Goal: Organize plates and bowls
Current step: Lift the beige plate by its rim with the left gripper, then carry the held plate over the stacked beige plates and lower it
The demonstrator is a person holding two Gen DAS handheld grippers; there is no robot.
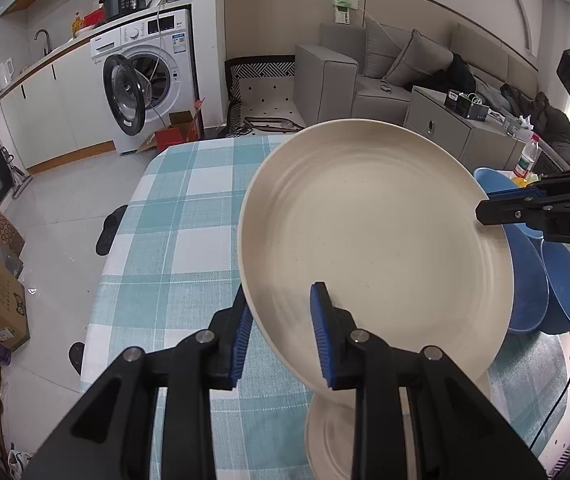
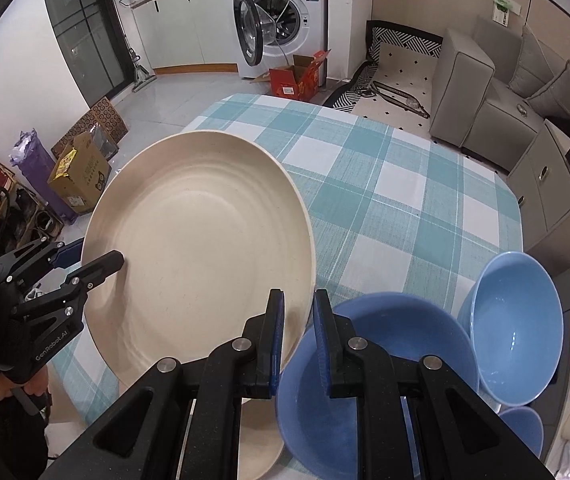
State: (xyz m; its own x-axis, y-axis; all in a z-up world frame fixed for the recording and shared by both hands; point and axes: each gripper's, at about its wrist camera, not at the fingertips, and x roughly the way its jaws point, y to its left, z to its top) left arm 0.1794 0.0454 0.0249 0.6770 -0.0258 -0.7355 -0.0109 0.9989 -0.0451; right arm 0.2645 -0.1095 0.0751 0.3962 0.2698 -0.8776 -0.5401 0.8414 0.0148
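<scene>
While both grippers pinch its rim, a cream plate [image 2: 201,256] hangs tilted above the checked counter [image 2: 397,200].

On the left, the left gripper [image 1: 281,336] has its jaws clenched on the plate's near-left edge, one blue pad under the rim and one on the inner face. The plate is lifted clear of the cloth, with a second cream plate [image 1: 327,436] lying on the counter beneath it. Further right, the right gripper [image 2: 297,340] grips the opposite rim, jaws closed on it. Just beside it stand blue bowls [image 2: 513,320], one leaning on its side, near the counter's right edge.
</scene>
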